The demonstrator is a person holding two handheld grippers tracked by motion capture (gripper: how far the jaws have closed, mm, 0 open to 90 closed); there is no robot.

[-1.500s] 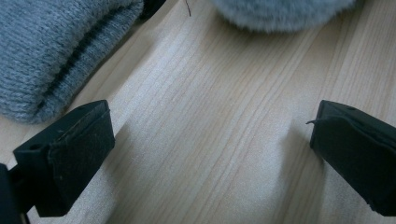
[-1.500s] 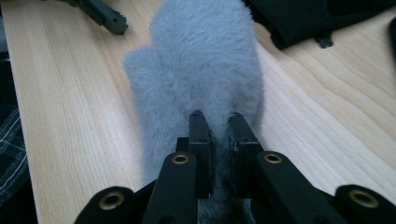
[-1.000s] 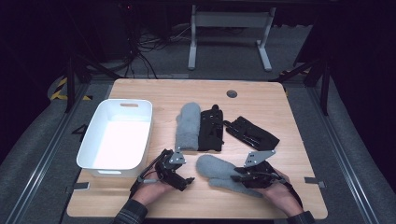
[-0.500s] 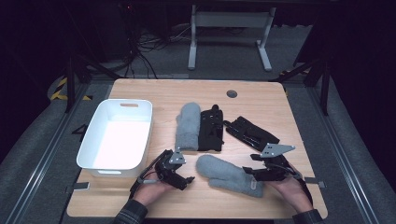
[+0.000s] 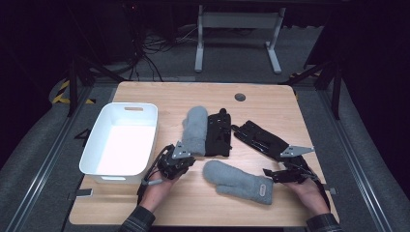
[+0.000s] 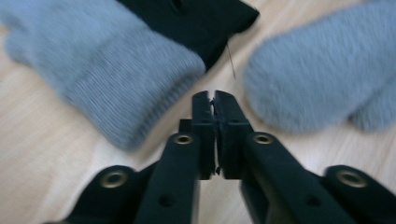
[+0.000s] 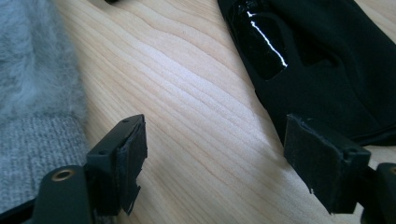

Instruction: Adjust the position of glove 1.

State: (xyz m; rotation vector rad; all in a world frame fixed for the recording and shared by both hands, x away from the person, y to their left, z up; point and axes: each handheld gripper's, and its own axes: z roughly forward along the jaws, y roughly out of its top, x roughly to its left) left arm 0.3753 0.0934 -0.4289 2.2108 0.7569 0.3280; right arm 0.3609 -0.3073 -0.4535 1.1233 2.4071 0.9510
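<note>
Grey fleecy mitten (image 5: 238,180) with ribbed cuff, flat on the bench (image 5: 261,99) near its front edge, between both grippers. Left gripper (image 5: 186,162): jaws just closed together, empty. Right gripper (image 5: 270,174): jaws just opening, apart, bare wood between, beside a black glove (image 5: 261,140).

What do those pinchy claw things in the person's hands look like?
The left gripper is black, with two flat jaws and brass-coloured rivets. The right gripper is black too, with worn square pads. Each carries a grey three-cornered plate on top and trails a thin dark cable. Dark sleeve cuffs cover the person's wrists.
</note>
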